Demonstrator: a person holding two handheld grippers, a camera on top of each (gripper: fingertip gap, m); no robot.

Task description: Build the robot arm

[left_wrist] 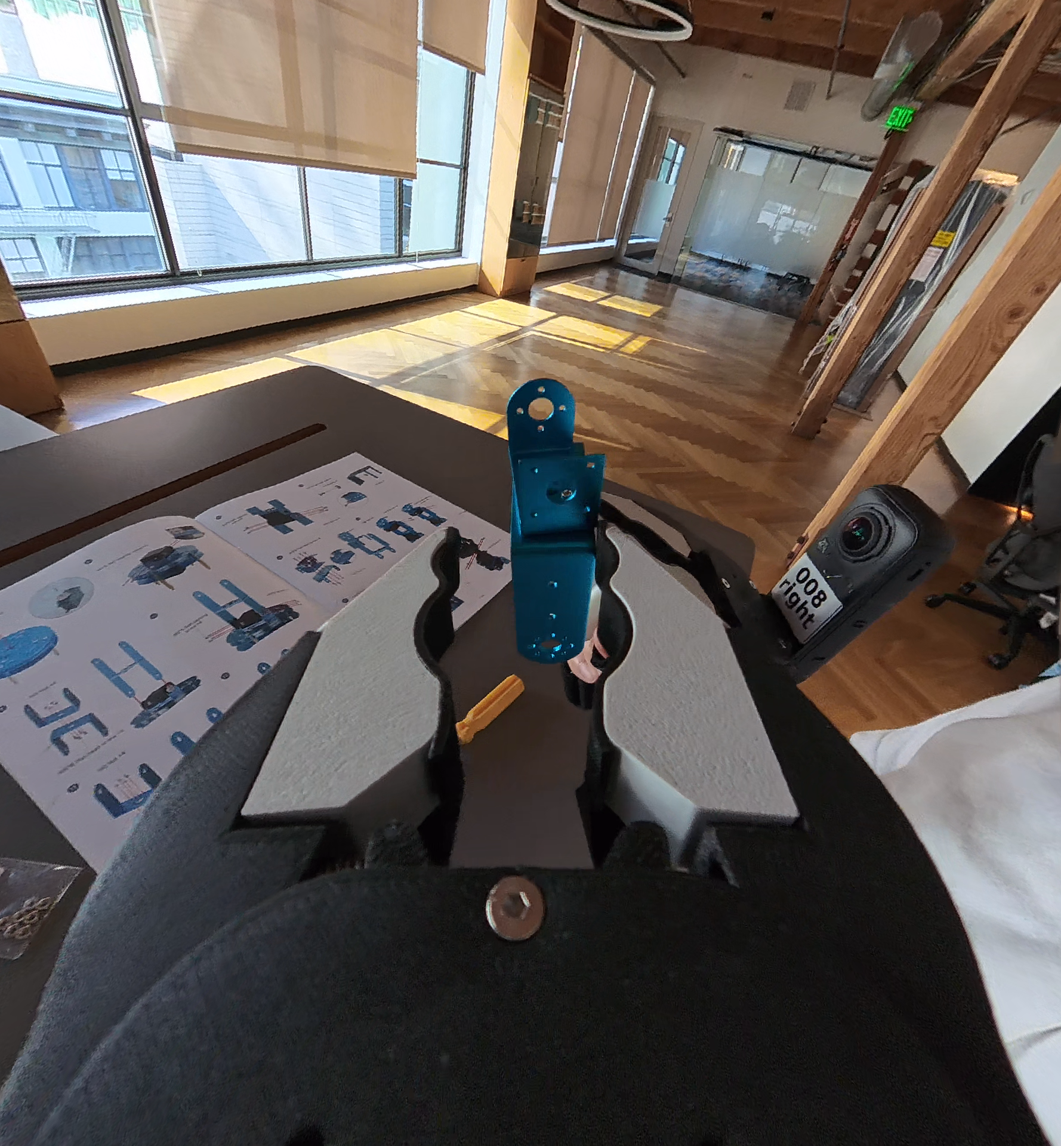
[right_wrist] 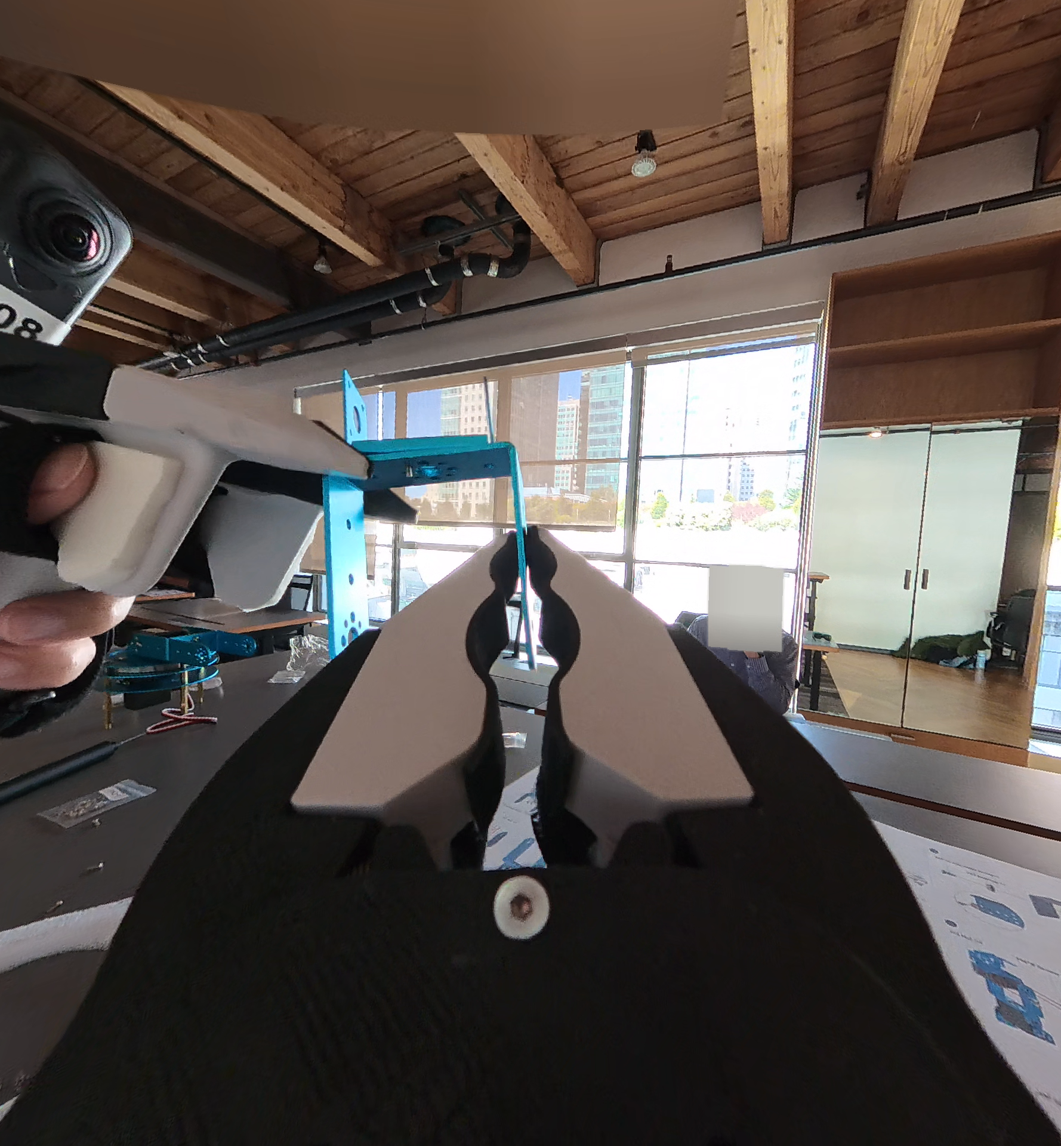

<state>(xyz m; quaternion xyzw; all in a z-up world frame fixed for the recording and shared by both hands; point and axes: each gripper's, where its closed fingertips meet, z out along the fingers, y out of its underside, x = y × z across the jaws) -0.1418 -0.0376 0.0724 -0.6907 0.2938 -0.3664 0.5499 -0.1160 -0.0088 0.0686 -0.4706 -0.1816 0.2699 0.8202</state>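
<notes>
Blue anodised metal — a bracket assembly [right_wrist: 429, 471] of drilled plates joined at angles — is held in the air between both grippers, above a dark table [left_wrist: 143, 434]. The right gripper [right_wrist: 523, 538] has its fingers pressed together on one thin plate edge of the assembly. The left gripper [right_wrist: 385, 490] reaches in from the left of the right wrist view, its fingers pinching the cross plate; a gloved hand [right_wrist: 32, 558] grips its handle. In the left wrist view the bracket assembly [left_wrist: 550, 546] stands upright between the left gripper's finger tips [left_wrist: 525, 546]. Below it on the table lie an orange-handled screwdriver [left_wrist: 489, 708] and, to the left, an open instruction booklet [left_wrist: 143, 620]; a small bag of hardware [left_wrist: 13, 911] lies near left.
</notes>
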